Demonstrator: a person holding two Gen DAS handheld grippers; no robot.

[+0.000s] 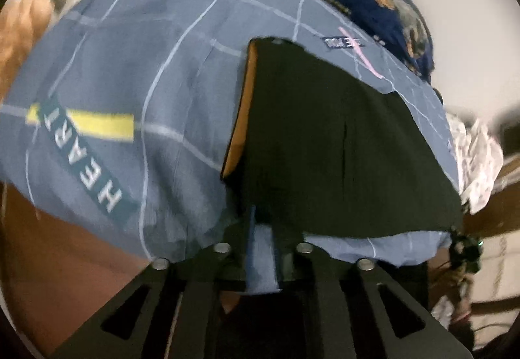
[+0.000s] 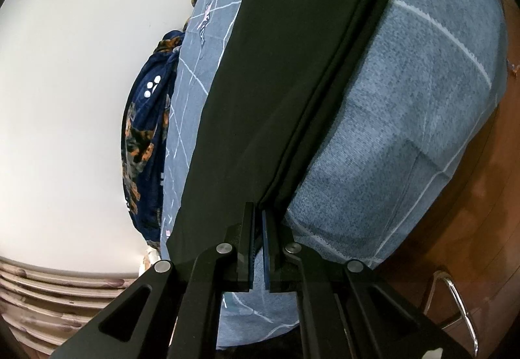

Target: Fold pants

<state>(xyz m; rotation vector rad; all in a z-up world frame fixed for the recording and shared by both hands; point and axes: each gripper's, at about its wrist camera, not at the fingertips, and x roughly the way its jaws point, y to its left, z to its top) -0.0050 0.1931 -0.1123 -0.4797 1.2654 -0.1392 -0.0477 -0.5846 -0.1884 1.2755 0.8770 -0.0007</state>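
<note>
Black pants [image 1: 325, 144] lie flat on the blue bed sheet [image 1: 130, 73], right of centre in the left view. Left hand-held gripper [image 1: 263, 222] stands at their near edge, jaws nearly closed; its grip is unclear. Right hand-held gripper [image 2: 258, 212], bottom centre, is clamped on the pants' seam. Floral blanket [image 2: 146, 138] lies left.

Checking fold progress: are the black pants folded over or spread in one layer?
Folded over: the black pants show stacked edges running to the right gripper, shut on them.
</note>
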